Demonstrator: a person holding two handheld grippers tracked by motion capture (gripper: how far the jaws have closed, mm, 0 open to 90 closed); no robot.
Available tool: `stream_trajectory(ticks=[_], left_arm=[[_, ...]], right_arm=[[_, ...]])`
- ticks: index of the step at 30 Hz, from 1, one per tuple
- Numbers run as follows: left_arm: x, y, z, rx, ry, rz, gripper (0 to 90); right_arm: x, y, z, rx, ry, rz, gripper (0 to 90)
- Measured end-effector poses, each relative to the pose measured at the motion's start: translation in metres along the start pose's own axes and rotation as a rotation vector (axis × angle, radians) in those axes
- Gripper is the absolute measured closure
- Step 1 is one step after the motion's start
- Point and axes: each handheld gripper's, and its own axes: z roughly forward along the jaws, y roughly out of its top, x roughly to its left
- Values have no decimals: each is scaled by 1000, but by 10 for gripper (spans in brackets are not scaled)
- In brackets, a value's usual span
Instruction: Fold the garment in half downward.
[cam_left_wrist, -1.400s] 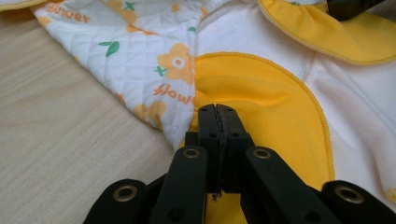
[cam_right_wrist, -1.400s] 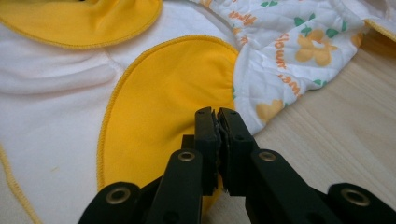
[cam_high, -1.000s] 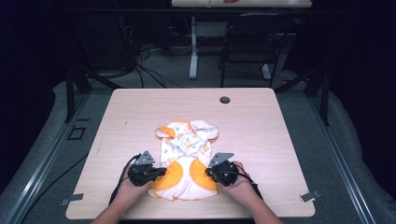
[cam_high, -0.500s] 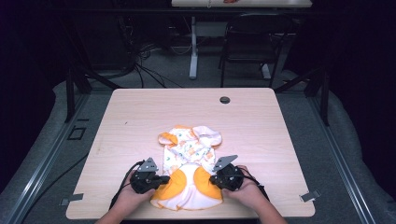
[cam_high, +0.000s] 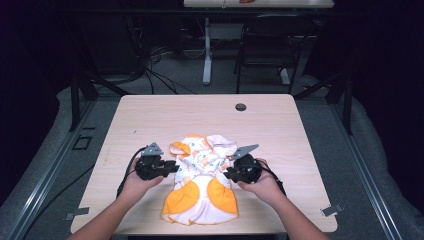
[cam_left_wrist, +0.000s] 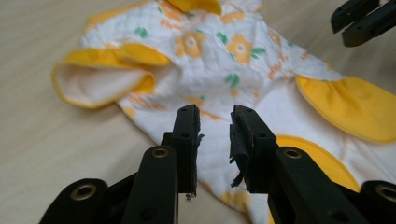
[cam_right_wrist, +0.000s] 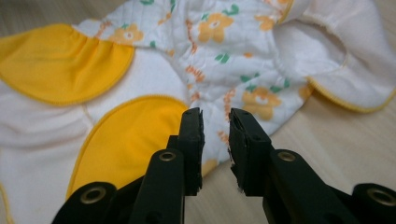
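We record one floral baby garment (cam_high: 202, 182) lying crumpled on the bench (cam_high: 150, 115), near its front edge. Left hand-held gripper (cam_high: 171, 167) and right hand-held gripper (cam_high: 227, 174) flank it, jaws of both apart, gripping nothing.

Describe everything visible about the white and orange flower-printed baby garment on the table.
The white and orange flower-printed baby garment looks like soft quilted cloth with green leaves, plain orange panels and orange-trimmed edges. It lies crumpled and partly folded, flat on the light wooden table near the person's edge. The left gripper and right gripper flank it, jaws open, gripping nothing.
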Motion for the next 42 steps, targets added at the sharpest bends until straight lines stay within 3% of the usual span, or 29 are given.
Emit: stream_trajectory(ticks=[4,8,12,15,20,24,27,34,36,42], left_arm=[[15,19,8,10,28,3,680],[27,33,14,24,27,-13,654],[41,51,21,36,26,-11,650],[50,61,29,60,23,-3,649],[63,67,41,55,0,-36,638],[75,70,56,68,17,-62,610],[79,70,65,106,39,-47,588],[85,66,77,119,76,-70,544],[86,64,80,143,81,-69,542],[88,60,84,161,107,-72,498]], right_arm=[[-16,21,0,9,-32,-12,737],[-29,35,2,41,-55,-30,721],[-46,56,11,79,-103,-77,696],[-58,67,19,92,-115,-76,683],[-71,79,33,92,-133,-56,651],[-85,87,52,93,-131,-10,643],[-90,89,59,111,-133,-5,638],[-98,87,76,134,-136,51,566],[-98,87,79,114,-140,70,555],[-99,86,87,142,-155,75,530]])
